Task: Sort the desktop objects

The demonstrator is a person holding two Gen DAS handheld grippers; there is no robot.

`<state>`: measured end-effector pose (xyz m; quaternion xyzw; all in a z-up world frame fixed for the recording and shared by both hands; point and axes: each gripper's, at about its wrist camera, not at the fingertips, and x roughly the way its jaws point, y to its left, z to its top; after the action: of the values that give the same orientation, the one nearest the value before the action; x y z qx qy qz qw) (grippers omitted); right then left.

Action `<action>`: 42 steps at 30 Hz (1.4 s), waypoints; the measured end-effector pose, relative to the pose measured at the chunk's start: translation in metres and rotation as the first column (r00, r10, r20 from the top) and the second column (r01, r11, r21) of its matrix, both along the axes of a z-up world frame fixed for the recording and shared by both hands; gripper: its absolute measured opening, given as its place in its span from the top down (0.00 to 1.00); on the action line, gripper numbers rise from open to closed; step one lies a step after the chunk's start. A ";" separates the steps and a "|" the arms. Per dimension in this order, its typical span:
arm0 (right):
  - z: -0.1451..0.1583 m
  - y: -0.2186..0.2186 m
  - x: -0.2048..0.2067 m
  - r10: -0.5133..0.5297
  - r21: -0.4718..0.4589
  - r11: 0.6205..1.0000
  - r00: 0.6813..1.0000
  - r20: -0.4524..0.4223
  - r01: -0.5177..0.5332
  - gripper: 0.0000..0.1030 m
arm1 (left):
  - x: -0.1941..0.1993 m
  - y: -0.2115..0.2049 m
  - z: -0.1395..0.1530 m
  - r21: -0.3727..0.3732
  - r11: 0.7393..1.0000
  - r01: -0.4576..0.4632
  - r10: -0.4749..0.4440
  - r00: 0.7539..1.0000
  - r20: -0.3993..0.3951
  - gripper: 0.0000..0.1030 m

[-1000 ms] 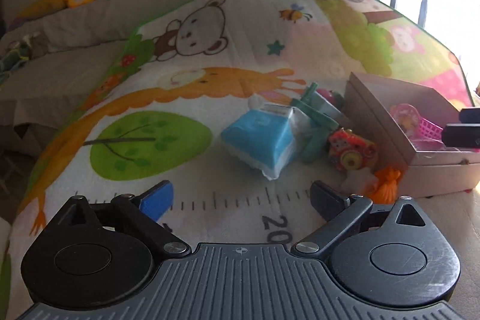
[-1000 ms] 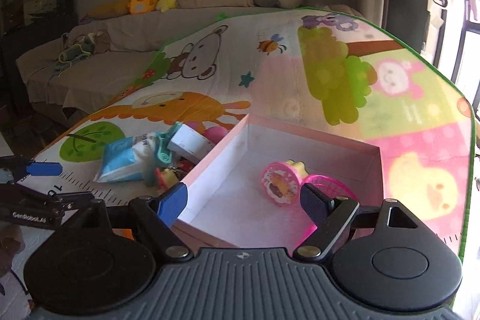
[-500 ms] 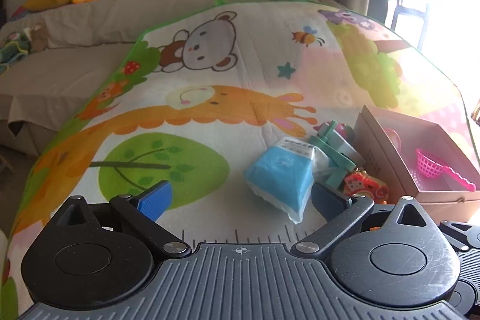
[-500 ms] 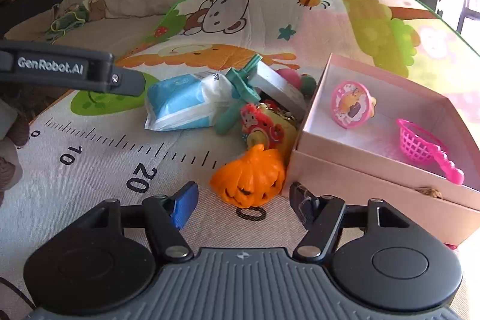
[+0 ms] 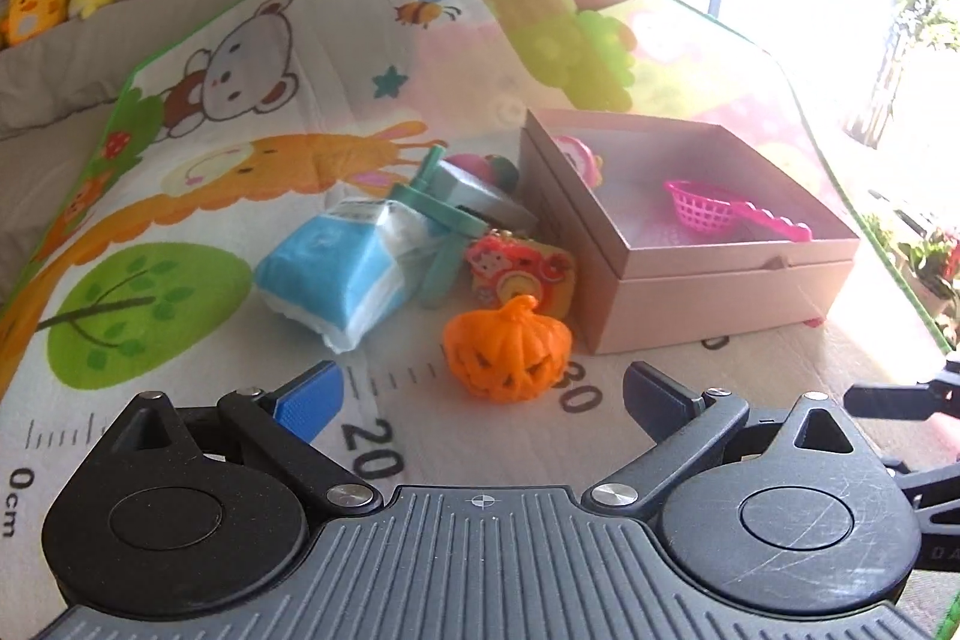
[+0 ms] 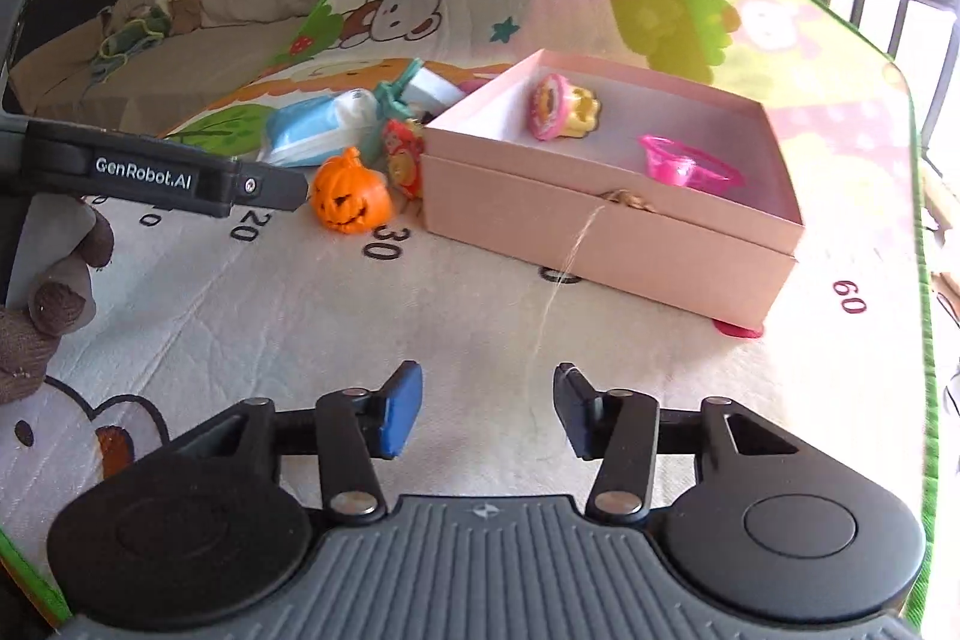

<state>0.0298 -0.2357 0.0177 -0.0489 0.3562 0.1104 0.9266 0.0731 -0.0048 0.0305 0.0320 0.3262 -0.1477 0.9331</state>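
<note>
Sorting is partly complete: the pink box on the play mat already contains two items, a pink and yellow round toy at its far side and a pink toy strainer toward its right. Outside the box, to its left, a cluster remains to be sorted: an orange pumpkin nearest me, a red and yellow toy just behind it and touching the box wall, a blue tissue pack farther left, a teal clip resting against the pack, and a grey item behind those, partly hidden. My left gripper stands wide open and empty, aimed at the pumpkin, which lies just beyond the fingertips. My right gripper is about half open and holds nothing; its jaws have just been opening a little, above bare mat near the box. I judge the pumpkin the next candidate, with at least five items left.
</note>
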 end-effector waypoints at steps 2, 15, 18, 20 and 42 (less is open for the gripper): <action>0.002 -0.011 0.002 -0.066 0.025 0.997 0.998 0.004 0.066 0.44 | 0.012 -0.015 -0.011 0.057 0.998 -0.001 0.002 1.000 -0.002 0.01; 0.013 0.032 -0.006 0.172 0.077 0.982 0.985 0.021 -0.173 0.28 | -0.023 0.019 -0.011 0.008 0.997 0.071 -0.071 0.995 -0.070 0.39; 0.022 0.051 0.003 0.213 0.074 0.973 0.976 0.051 -0.217 0.34 | -0.044 0.031 -0.011 0.045 0.998 0.050 -0.047 0.997 -0.065 0.36; 0.026 0.072 0.020 0.230 0.014 0.973 0.970 0.073 -0.232 0.52 | -0.050 0.039 -0.013 0.080 0.997 0.004 0.001 0.998 -0.058 0.28; -0.001 0.073 0.034 0.193 -0.071 0.978 0.980 -0.045 -0.196 0.79 | -0.055 0.058 -0.013 0.042 0.999 -0.023 0.026 0.997 -0.073 0.07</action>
<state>0.0639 -0.1627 0.0164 -0.1162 0.3709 0.1880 0.9020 0.0182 0.0536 0.0176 0.0416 0.3635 -0.1305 0.9214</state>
